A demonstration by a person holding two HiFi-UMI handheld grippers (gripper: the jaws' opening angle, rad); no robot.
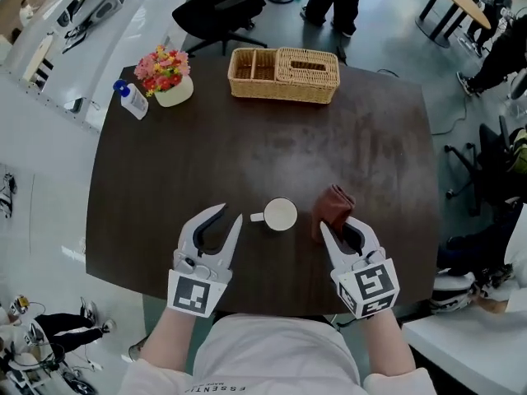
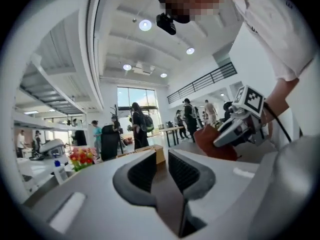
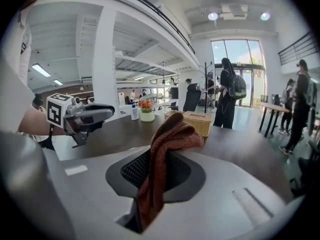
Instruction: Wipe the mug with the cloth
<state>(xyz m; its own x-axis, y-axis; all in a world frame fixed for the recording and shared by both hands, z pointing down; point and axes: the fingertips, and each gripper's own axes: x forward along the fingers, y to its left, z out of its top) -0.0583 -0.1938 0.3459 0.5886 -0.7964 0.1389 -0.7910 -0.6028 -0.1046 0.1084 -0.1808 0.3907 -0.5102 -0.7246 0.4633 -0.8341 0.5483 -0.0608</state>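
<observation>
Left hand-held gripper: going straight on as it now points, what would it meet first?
Likely the wicker basket at the far edge of the table: the left hand-held gripper, jaws open, aims just left of the mug. Height is unclear.

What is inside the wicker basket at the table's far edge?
The rectangular woven wicker basket shows two open compartments, apparently empty; its woven lid hides the rest.

At the far edge of my counter (image 1: 247, 151) sits a wicker basket (image 1: 284, 76), half of it lidded. To its left stand a pot of flowers (image 1: 165, 74) and a blue-capped bottle (image 1: 132, 99); a black chair (image 1: 221, 11) stands beyond.
</observation>
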